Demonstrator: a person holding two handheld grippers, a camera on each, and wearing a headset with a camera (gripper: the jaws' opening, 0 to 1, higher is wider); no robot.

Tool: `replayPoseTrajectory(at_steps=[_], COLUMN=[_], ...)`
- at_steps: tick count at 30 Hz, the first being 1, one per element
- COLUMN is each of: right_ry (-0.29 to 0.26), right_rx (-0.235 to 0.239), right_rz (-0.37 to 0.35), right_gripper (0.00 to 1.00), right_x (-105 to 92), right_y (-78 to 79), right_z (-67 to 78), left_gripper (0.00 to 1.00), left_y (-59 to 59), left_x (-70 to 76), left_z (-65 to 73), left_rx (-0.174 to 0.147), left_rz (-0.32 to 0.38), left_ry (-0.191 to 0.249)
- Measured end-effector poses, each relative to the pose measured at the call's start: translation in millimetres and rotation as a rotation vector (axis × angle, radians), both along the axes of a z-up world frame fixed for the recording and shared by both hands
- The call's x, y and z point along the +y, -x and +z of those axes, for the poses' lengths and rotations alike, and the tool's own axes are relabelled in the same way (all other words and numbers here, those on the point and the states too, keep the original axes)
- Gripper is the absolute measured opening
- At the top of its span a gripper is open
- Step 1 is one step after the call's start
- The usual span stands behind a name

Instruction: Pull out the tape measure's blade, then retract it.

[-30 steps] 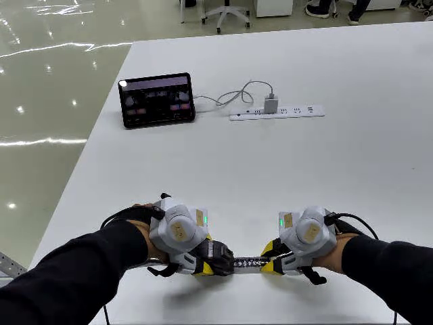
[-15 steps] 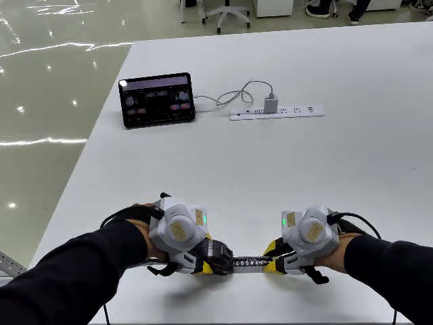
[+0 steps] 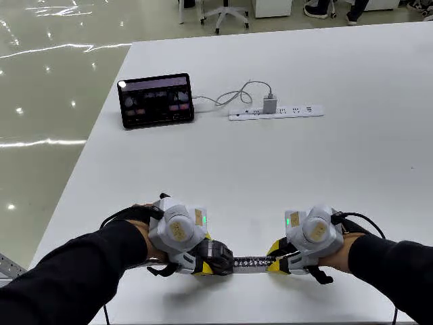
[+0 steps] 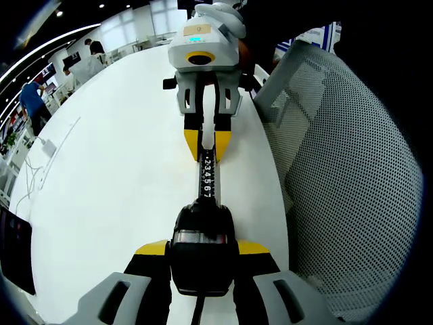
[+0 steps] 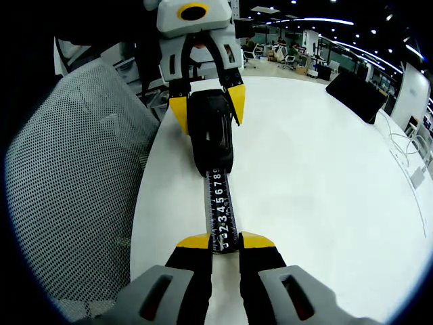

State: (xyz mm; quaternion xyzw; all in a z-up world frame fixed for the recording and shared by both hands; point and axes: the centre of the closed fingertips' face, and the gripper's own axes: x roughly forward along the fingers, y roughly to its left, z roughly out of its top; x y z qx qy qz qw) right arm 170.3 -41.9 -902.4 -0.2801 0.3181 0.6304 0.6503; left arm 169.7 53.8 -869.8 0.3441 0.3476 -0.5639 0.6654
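Observation:
The black tape measure case [image 3: 215, 258] rests near the table's front edge, held by my left gripper [image 3: 201, 263], which is shut on it; the case [image 4: 201, 245] sits between yellow-tipped jaws. A short stretch of numbered blade [image 3: 252, 261] runs right from the case to my right gripper [image 3: 276, 263], shut on the blade's end. The blade [image 5: 218, 210] lies flat on the table between the case [image 5: 212, 135] and my right gripper [image 5: 224, 242]. The blade [image 4: 208, 180] reaches the right gripper [image 4: 209, 143] in the left gripper view.
A dark tablet [image 3: 156, 99] stands at the back left of the white table [image 3: 291, 162]. A white power strip [image 3: 277, 112] with a charger and cable lies behind the middle. A mesh chair back [image 4: 352, 176] is close to the table's front edge.
My right gripper has moved slightly right, drawing a little more blade out of the case. The left gripper and case have stayed put.

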Motion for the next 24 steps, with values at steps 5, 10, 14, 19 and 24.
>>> replayPoseTrajectory(at_steps=[5, 10, 14, 19, 24], right_ry=[0.003, 0.003, 0.006, 0.006, 0.011], right_rx=[0.002, 0.004, 0.002, 0.003, 0.002], right_rz=[-0.003, -0.007, -0.008, -0.011, -0.012], right_gripper=[0.1, 0.1, 0.1, 0.1, 0.1], right_x=[-1.8, -4.2, -5.8, -8.6, -11.9], right_y=[0.4, 0.3, 0.2, -0.3, -0.5], right_z=[-0.2, -0.2, 0.0, 0.2, 0.4], left_gripper=[0.31, 0.31, 0.31, 0.31, 0.31], left_y=[-0.4, 0.1, 0.1, 0.2, 0.5], left_x=[0.5, 0.2, 0.2, 0.0, -0.1], left_z=[-0.2, -0.2, 0.0, 0.3, 0.5], left_rx=[-0.002, -0.004, -0.004, -0.005, -0.004], left_rz=[0.001, -0.001, 0.0, 0.002, 0.001], left_ry=[0.001, 0.0, 0.002, 0.004, 0.005])
